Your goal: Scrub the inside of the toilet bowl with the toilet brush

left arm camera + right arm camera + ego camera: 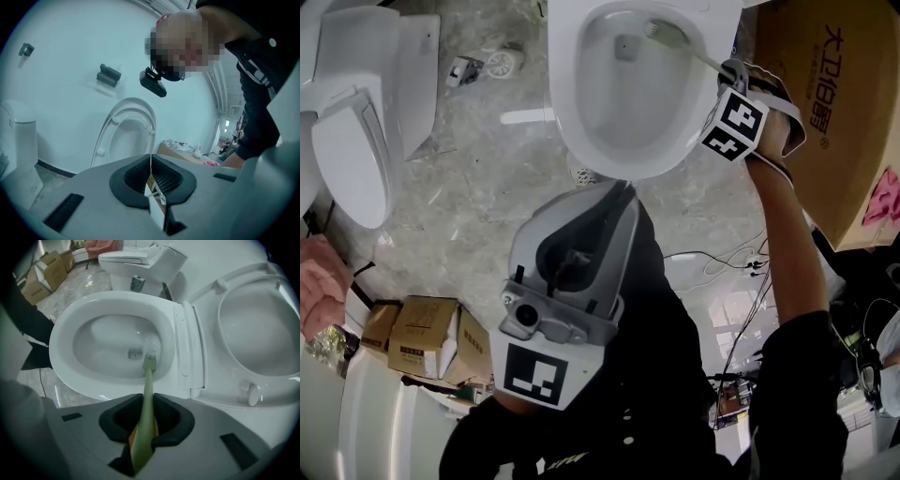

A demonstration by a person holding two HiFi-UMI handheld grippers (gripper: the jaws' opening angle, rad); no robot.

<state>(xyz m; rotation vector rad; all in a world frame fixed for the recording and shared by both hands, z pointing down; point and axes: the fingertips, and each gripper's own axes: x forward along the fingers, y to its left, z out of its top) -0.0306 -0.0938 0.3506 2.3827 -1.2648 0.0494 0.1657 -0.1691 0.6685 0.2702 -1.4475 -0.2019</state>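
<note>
The white toilet bowl (572,112) sits open at the top of the head view, and its rim (65,333) fills the right gripper view. My right gripper (733,73) hangs over the bowl's right rim, shut on the pale green toilet brush (680,45). In the right gripper view the brush handle (146,394) runs out between the jaws of the right gripper (146,405), and its bristle head (149,357) rests low inside the bowl beside the drain hole (135,354). My left gripper (614,202) is held close to my body, shut and empty; its jaws (151,161) meet.
The raised seat and lid (258,324) stand to the right of the bowl. A second toilet (356,141) is at the left, a large cardboard box (834,122) at the right, small boxes (422,337) at lower left. Cables (731,267) trail across the marble floor.
</note>
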